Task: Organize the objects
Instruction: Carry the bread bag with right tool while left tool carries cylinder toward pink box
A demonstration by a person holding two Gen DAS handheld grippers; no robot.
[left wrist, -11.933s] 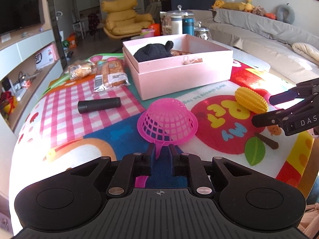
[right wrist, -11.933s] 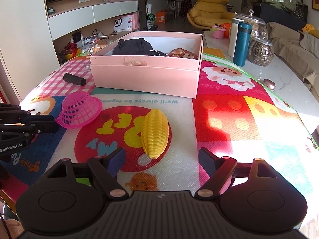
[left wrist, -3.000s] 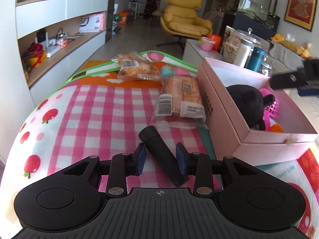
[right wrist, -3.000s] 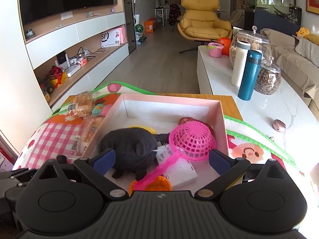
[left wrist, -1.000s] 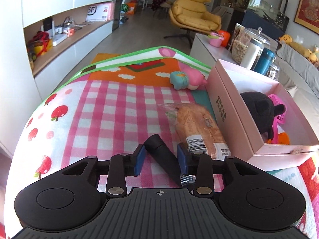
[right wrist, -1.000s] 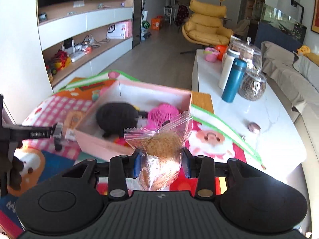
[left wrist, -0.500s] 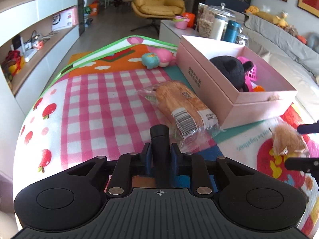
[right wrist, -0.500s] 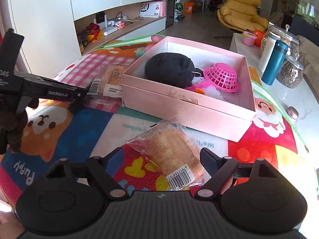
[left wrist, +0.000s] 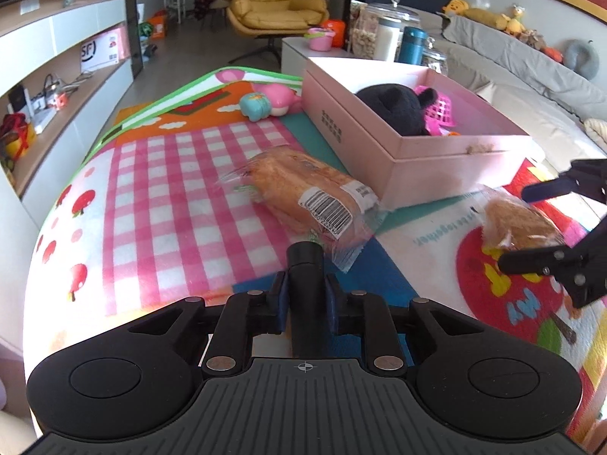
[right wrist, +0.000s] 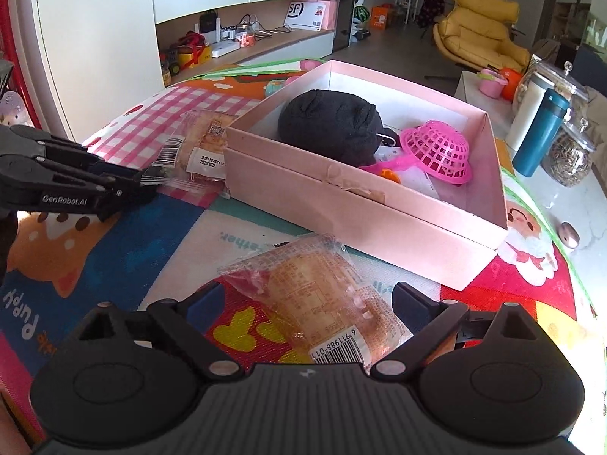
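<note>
My left gripper (left wrist: 305, 295) is shut on a black cylinder (left wrist: 305, 284) and holds it over the play mat; it also shows in the right wrist view (right wrist: 125, 189). A wrapped bread loaf (left wrist: 303, 193) lies just ahead of it, beside the pink box (left wrist: 417, 155). My right gripper (right wrist: 307, 303) is open, with a second wrapped bread packet (right wrist: 322, 303) lying on the mat between its fingers; the packet also shows in the left wrist view (left wrist: 516, 223). The box (right wrist: 360, 204) holds a black plush (right wrist: 330, 125) and a pink basket (right wrist: 436, 151).
A pink and blue toy (left wrist: 265, 100) lies on the mat behind the loaf. A teal bottle (right wrist: 542, 136), a white bottle and glass jars (right wrist: 569, 155) stand on the white bench beyond the box. A small pebble-like object (right wrist: 569, 235) lies there too.
My right gripper stays open around the bread packet it set down on the mat. My left gripper has drawn nearer to the loaf with the black cylinder in it.
</note>
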